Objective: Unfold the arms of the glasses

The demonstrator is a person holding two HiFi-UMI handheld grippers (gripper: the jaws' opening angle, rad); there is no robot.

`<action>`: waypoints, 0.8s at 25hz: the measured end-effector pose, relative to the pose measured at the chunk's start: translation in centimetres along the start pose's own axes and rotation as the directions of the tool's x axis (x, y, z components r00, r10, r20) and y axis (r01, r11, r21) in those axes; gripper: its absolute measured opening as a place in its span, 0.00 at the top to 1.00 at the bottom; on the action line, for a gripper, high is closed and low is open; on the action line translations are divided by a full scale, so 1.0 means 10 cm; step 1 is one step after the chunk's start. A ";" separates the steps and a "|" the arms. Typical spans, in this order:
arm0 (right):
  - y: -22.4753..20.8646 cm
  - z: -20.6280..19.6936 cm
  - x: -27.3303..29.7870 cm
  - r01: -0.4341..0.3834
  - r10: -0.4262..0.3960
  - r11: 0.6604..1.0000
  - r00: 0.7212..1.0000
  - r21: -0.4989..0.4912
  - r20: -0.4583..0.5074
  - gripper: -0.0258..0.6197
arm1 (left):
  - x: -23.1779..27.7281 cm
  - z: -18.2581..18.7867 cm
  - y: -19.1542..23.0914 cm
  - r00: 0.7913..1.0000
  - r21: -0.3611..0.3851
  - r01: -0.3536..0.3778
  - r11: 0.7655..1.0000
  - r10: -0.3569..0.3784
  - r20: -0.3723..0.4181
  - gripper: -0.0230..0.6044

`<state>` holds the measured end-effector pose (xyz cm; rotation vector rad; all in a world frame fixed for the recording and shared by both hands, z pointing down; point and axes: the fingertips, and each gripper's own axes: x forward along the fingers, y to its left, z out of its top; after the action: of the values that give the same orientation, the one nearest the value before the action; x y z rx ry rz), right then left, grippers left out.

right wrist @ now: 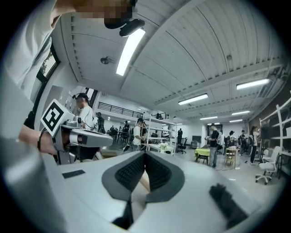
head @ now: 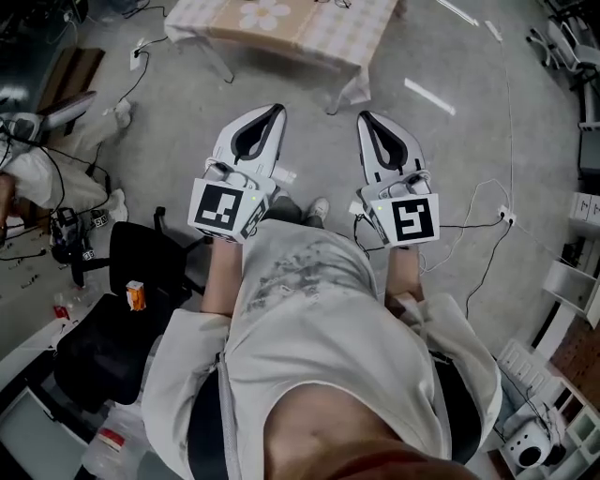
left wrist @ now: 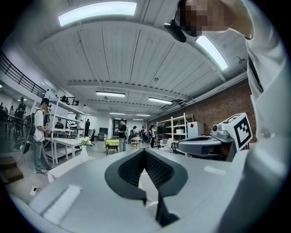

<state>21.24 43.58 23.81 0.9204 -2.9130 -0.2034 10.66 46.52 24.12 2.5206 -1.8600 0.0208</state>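
I hold both grippers level at chest height over the floor, with their tips towards a table (head: pixel 319 42) covered in a checked cloth. At the table's far edge lies a small dark thing (head: pixel 339 4), cut off by the frame and too small to name. My left gripper (head: pixel 276 111) has its jaws closed tip to tip with nothing between them, and the left gripper view shows the left gripper (left wrist: pixel 144 152) the same way. My right gripper (head: pixel 365 118) is also shut and empty, as the right gripper (right wrist: pixel 145 154) appears in its own view. Both are well short of the table.
A black chair (head: pixel 141 272) with a small orange box (head: pixel 136 295) stands at my left. Cables (head: pixel 487 220) run over the floor at the right, near white shelving (head: pixel 572 281). Shelves, tables and several people fill the hall ahead in the gripper views.
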 end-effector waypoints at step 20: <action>-0.32 -0.17 1.05 0.058 -0.059 0.998 0.996 -0.008 -0.073 0.94 | 0.78 -0.16 0.90 0.997 -0.040 0.082 0.996 -0.082 -0.005 0.95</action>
<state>14.70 34.75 25.39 0.9912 -2.8196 -0.1783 4.37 36.40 25.82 2.5642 -1.7354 -0.0080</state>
